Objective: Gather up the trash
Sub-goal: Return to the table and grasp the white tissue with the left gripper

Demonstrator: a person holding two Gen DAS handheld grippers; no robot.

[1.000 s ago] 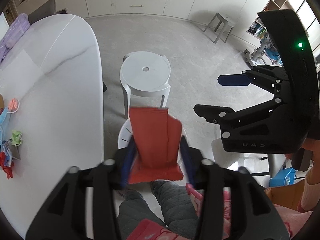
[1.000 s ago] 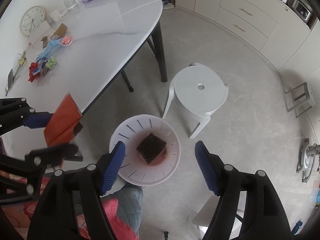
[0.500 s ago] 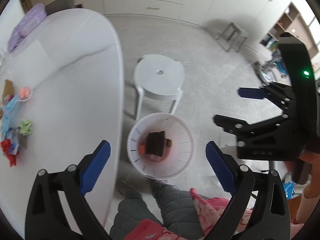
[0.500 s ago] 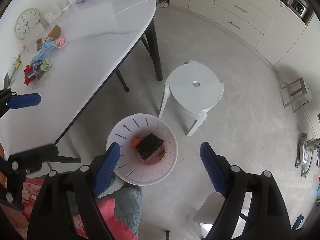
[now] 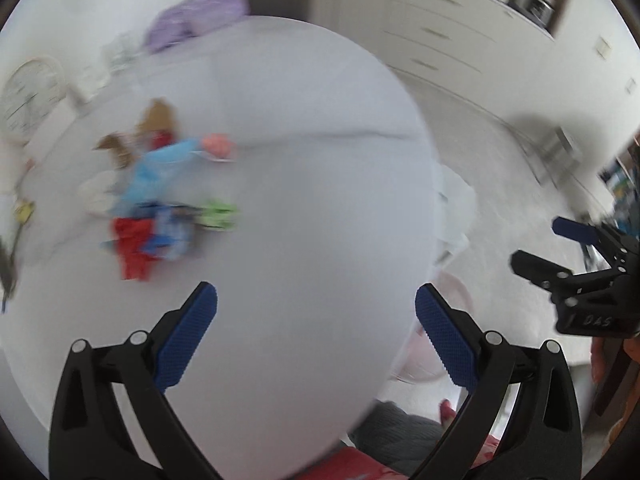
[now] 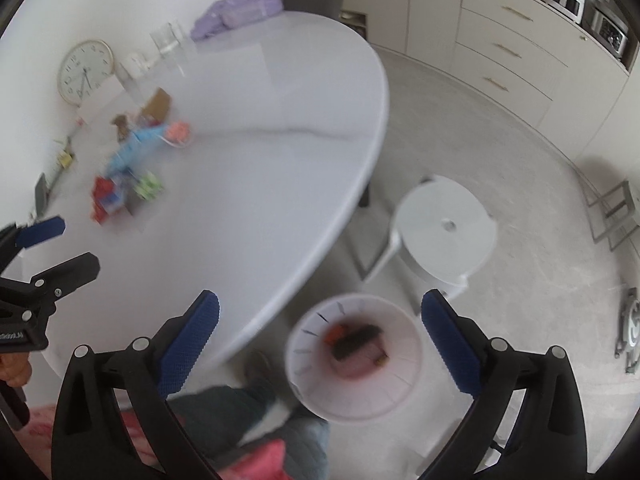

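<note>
A pile of trash [image 5: 160, 208] lies on the white oval table [image 5: 312, 200]: red, blue and green wrappers, a pink bit and brown scraps, all blurred. It also shows in the right wrist view [image 6: 128, 176]. My left gripper [image 5: 316, 320] is open and empty over the table, short of the pile. My right gripper [image 6: 320, 324] is open and empty above the floor, beside the white bin [image 6: 316, 396]. The bin holds a dark wrapper and a red piece [image 6: 352, 340]. The bin's rim [image 5: 452, 284] shows past the table edge in the left wrist view.
A white round stool [image 6: 444, 232] stands on the floor beyond the bin. A clock [image 6: 84, 72], glasses [image 6: 168, 40] and a purple pouch [image 6: 240, 12] sit at the table's far side. Cabinets line the back wall. The person's legs are below the grippers.
The left gripper let go of the red wrapper over the bin, opened, then swung left over the table toward the trash pile. The right gripper stayed open and shifted slightly.
</note>
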